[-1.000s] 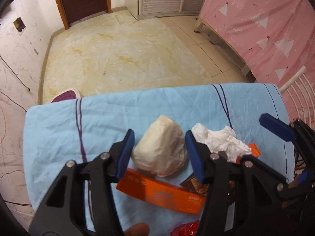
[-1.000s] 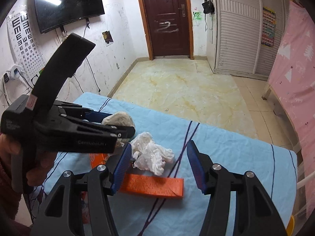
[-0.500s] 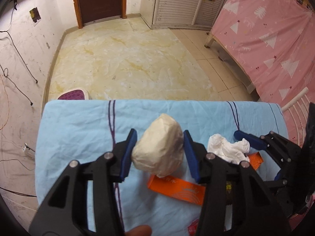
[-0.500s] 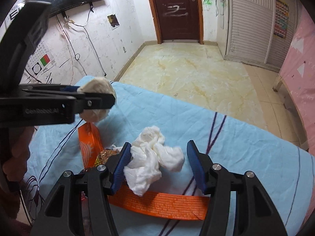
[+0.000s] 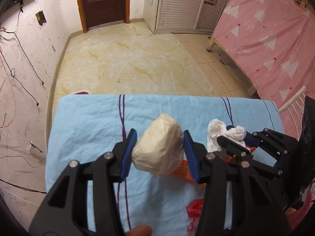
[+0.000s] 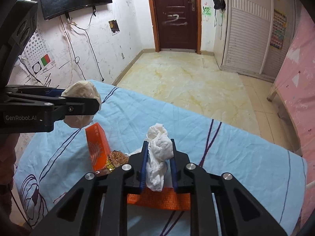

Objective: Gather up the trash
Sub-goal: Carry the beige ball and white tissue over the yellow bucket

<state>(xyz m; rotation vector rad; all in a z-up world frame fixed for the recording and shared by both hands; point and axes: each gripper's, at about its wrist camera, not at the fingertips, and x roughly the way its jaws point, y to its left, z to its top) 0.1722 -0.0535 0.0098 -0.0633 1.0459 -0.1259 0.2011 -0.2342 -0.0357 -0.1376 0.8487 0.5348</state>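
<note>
The table (image 6: 246, 157), draped in a pale blue sheet with dark stripes, fills the near half of the room and carries all the litter in one loose heap toward its near side, so both hands can work the same patch. Above it, the left gripper (image 5: 159, 153) is clamped on a cream wad (image 5: 159, 147), which looks like balled paper or plastic; the wad bulges out past the blue pads and hangs clear of the cloth, so I'd say it is lifted and ready to carry off. Just to its right, the right gripper (image 6: 159, 163) has pinched a white tissue (image 6: 159, 151) tight, the tissue squeezed narrow between the jaws with its tail trailing down; I cannot tell if that tail touches the pile. Left on the sheet are two orange packets, one (image 6: 98, 147) propped on edge beside a brown-gold wrapper (image 6: 117, 158), the other (image 6: 159, 199) flat under the right gripper. A red scrap (image 5: 195, 211) lies nearer the left hand. No bin shows in either view, so where the two pieces will go is a guess.
</note>
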